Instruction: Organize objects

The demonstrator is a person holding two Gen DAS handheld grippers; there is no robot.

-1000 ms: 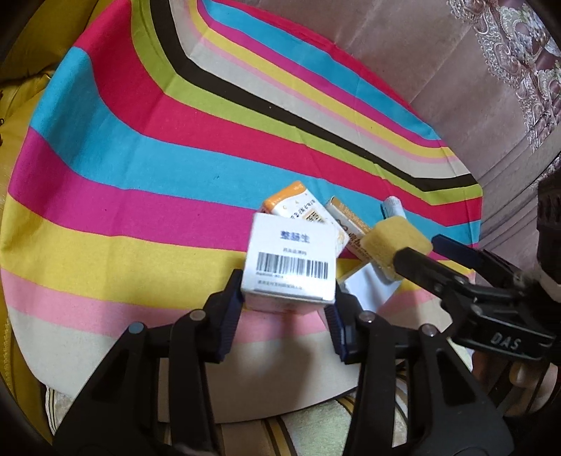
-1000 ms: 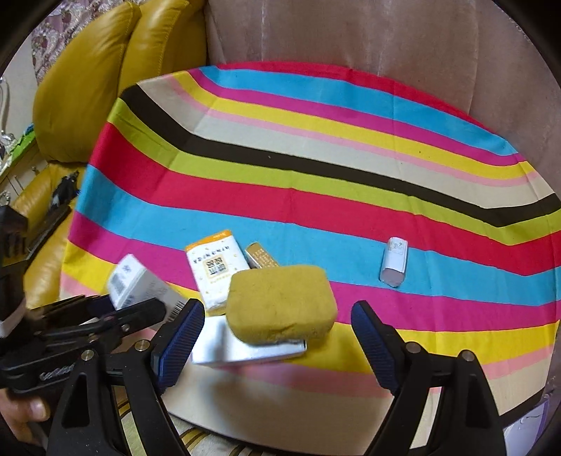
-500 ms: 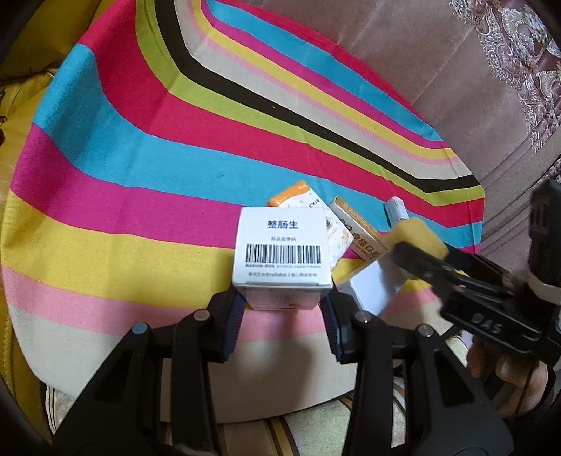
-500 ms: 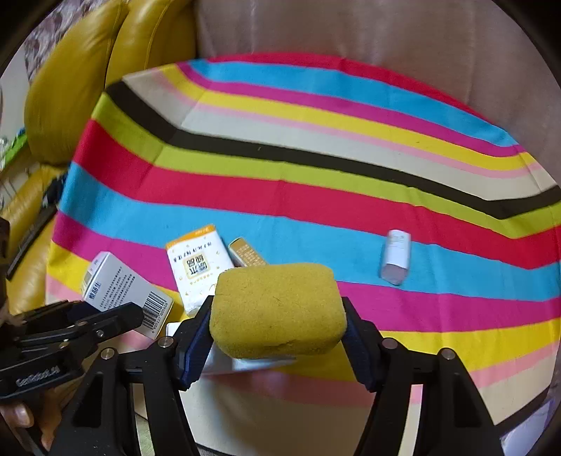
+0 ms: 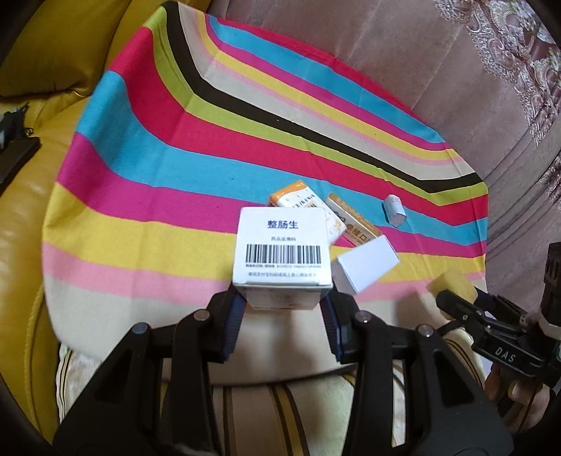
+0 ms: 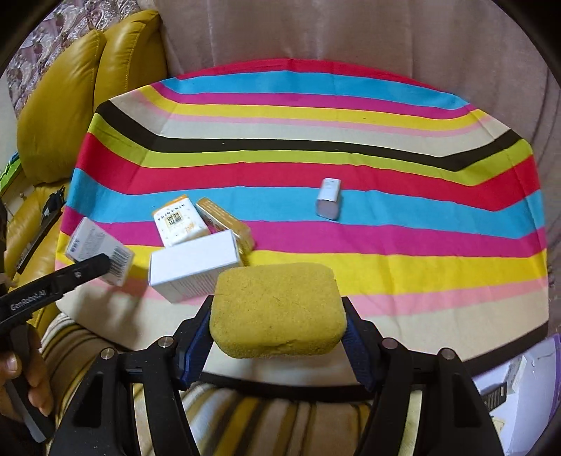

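My left gripper (image 5: 282,308) is shut on a white barcode box (image 5: 283,254) and holds it above the near edge of the striped cloth (image 5: 175,168); the box also shows in the right wrist view (image 6: 100,254). My right gripper (image 6: 277,336) is shut on a yellow sponge (image 6: 277,310), lifted off the cloth. A plain white box (image 6: 194,265), an orange-and-white box (image 6: 180,222) and a gold box (image 6: 224,222) lie together on the cloth. A small white tube (image 6: 329,198) lies apart to the right.
A yellow leather sofa (image 6: 59,115) stands to the left. A pinkish curtain (image 6: 350,31) hangs behind the striped cloth (image 6: 315,147). A striped cushion (image 5: 280,403) lies at the near edge. White and purple items (image 6: 519,382) sit at the lower right.
My right gripper closed on the sponge and lifted it off the plain white box, drawing back toward me. My left gripper stayed shut on the barcode box and pulled back slightly.
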